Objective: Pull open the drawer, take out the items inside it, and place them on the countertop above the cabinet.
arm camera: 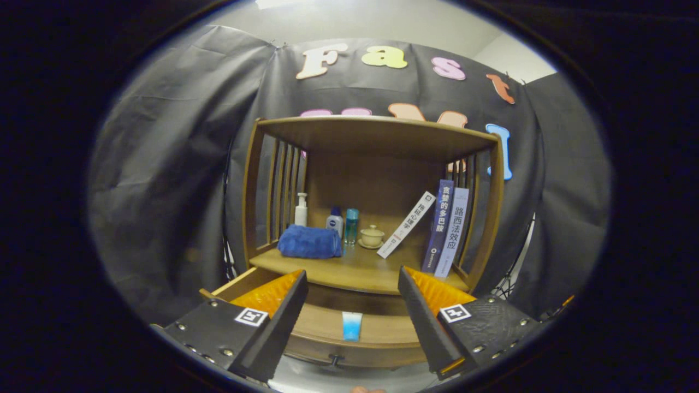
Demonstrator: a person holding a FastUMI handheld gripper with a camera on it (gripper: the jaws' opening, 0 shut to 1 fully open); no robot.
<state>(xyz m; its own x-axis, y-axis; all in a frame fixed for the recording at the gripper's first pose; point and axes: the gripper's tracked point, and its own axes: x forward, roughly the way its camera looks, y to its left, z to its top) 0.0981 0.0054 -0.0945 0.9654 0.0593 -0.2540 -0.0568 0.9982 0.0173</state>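
The gripper (352,305) is hanging above the drawer (349,333) with its fingers spread wide and gripping nothing, one finger sitting at about eight o'clock from the drawer's middle and the other at about four o'clock. The drawer is standing pulled out from the cabinet (254,180), so the first part of the job is looking finished. Inside it, a small blue tube (351,326) is lying between the two fingers and just beyond their tips, near the drawer's front wall, with the knob (336,359) sitting at six o'clock below it. I am seeing no other item in the part of the drawer that is showing, though the fingers are covering its corners, so I cannot say whether more is waiting there. On the countertop (355,270) above, at twelve o'clock from the tube, a folded blue towel (310,242), a pump bottle (301,209), two small bottles (343,222), a lidded cup (372,236) and three books (445,229) are standing, the leftmost book leaning. By my reckoning the taking-out is not yet done: the tube is still needing to be grasped, lifted and set on the bare wood in front of the cup.
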